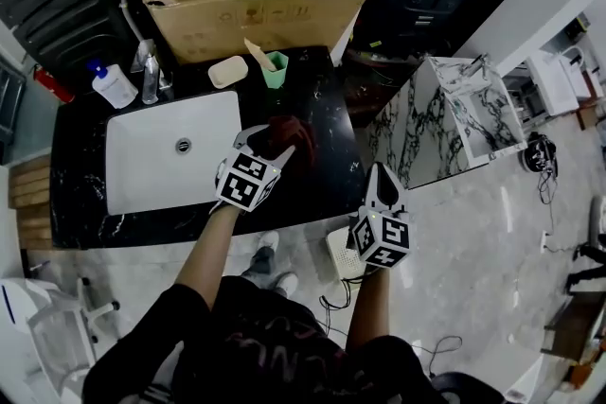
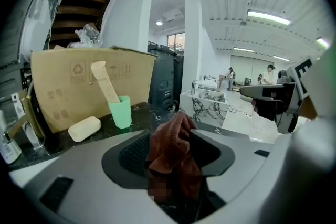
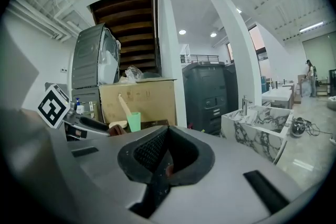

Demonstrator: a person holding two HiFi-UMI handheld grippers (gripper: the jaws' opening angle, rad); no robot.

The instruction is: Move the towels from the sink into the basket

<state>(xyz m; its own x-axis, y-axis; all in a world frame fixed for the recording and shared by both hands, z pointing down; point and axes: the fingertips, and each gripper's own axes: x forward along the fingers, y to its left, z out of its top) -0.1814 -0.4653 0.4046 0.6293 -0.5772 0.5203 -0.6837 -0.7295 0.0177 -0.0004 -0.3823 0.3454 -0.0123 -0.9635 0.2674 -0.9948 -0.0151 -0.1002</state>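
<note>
Over black surface (image 1: 327,194) right of sink (image 1: 133,170), reddish towel (image 2: 173,152) is seen between left gripper (image 1: 268,145) fingers, which are spread wide, not clamped. Right gripper (image 1: 379,177) fingers are closed, empty. Sink appears cleared; towel not yet delivered, basket not identified.

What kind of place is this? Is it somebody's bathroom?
Probably not a home bathroom. It looks like a showroom or workshop: the white sink sits in a black counter in an open hall, a big cardboard box stands behind it, and a marble-patterned cabinet stands alone nearby.
</note>
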